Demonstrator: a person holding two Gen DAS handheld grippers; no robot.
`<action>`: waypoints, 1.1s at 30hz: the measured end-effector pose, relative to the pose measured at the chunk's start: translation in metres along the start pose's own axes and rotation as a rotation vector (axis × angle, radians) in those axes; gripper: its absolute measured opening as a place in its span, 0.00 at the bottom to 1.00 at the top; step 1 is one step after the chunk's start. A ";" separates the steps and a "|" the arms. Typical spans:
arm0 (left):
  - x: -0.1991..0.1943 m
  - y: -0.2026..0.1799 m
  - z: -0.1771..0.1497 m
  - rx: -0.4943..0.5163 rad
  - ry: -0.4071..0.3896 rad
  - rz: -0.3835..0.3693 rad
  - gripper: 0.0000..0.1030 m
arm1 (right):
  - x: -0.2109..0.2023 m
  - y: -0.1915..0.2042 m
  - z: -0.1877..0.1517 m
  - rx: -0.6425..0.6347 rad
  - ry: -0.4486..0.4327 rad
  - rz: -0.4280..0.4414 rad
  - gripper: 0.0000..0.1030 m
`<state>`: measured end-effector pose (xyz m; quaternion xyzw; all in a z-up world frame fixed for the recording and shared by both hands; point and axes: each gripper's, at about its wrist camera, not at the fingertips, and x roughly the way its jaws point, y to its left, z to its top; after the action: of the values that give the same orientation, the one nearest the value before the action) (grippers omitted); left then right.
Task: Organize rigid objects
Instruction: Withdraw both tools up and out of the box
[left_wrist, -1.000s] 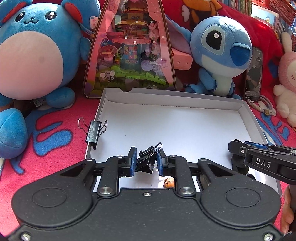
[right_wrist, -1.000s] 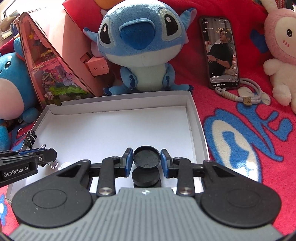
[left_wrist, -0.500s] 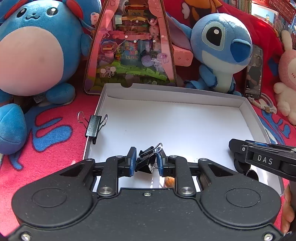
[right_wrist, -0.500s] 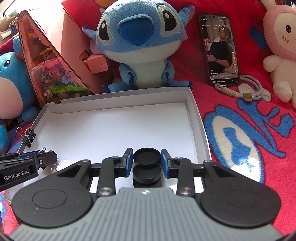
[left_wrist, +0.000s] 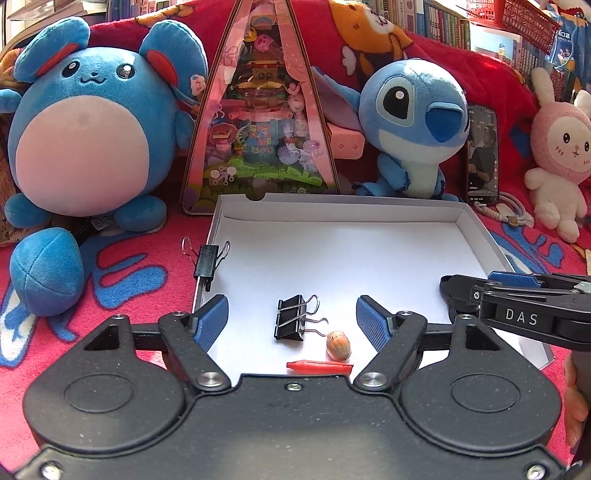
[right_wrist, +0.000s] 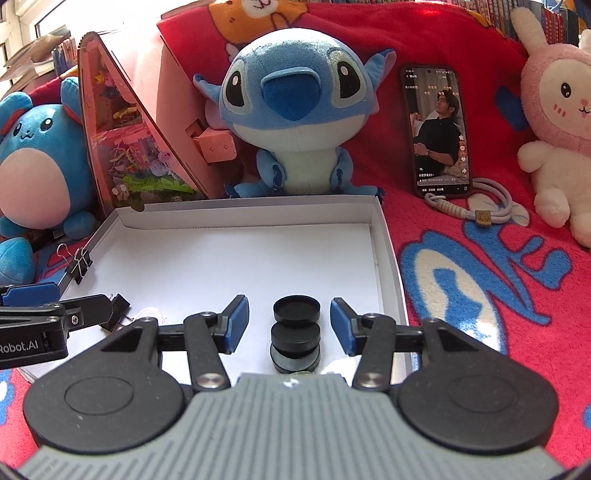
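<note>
A white shallow box (left_wrist: 476, 236) (right_wrist: 386, 236) lies on the red blanket. My left gripper (left_wrist: 291, 315) is open over its near left part, with a black binder clip (left_wrist: 291, 323) lying on the box floor between the fingers. A hazelnut (left_wrist: 338, 344) and a red pointed piece (left_wrist: 319, 366) lie just behind it. My right gripper (right_wrist: 289, 319) is open around a stack of black round caps (right_wrist: 295, 336) standing in the box. A second binder clip (left_wrist: 207, 260) (right_wrist: 78, 264) sits on the box's left rim.
Blue round plush (left_wrist: 92, 136), pink triangular toy box (left_wrist: 258, 122) and Stitch plush (right_wrist: 295, 122) stand behind the box. A phone (right_wrist: 439, 129) with a cord and a pink bunny plush (right_wrist: 557, 114) lie to the right.
Both grippers have opened. The left one let go of the binder clip, which now lies in the box. The right one let go of the black caps, which stand in the box.
</note>
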<state>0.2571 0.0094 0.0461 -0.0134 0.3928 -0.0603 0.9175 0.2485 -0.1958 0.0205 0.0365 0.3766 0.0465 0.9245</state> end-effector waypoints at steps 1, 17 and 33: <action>-0.004 0.000 -0.002 0.004 -0.003 -0.006 0.75 | -0.004 0.001 -0.002 -0.011 -0.012 -0.001 0.67; -0.064 0.001 -0.040 0.036 -0.058 -0.093 0.81 | -0.060 0.002 -0.032 -0.089 -0.110 0.028 0.86; -0.106 0.002 -0.076 0.072 -0.089 -0.139 0.82 | -0.112 -0.003 -0.060 -0.158 -0.208 0.038 0.94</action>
<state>0.1293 0.0256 0.0696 -0.0102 0.3474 -0.1372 0.9276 0.1272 -0.2095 0.0546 -0.0246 0.2734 0.0896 0.9574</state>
